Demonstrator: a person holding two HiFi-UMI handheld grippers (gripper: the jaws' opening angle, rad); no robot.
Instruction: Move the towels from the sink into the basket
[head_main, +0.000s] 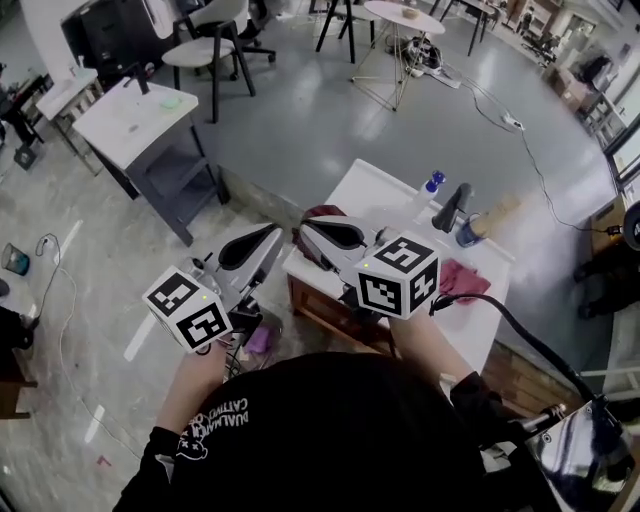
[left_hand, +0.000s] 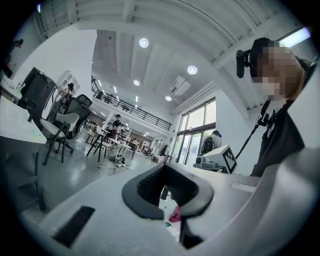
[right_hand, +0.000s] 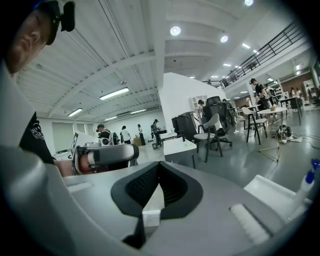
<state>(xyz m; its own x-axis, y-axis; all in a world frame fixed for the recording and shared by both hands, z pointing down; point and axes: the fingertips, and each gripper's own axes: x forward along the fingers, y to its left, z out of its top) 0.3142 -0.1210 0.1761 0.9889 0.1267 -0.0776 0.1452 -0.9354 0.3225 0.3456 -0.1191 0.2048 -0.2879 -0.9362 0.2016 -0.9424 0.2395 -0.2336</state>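
Both the left gripper and the right gripper are closed and empty, near the left end of the sink unit. A dark red towel lies just beyond their tips, and a pink towel lies farther right by the faucet. The person would do best to open one gripper's jaws wide before lowering it onto the nearer towel.

White lettering being shown upside down on black shirt; too small to be read surely. Black-and-white square markers being carried on cube of left gripper and on cube of right gripper.

Pink towel, white sink
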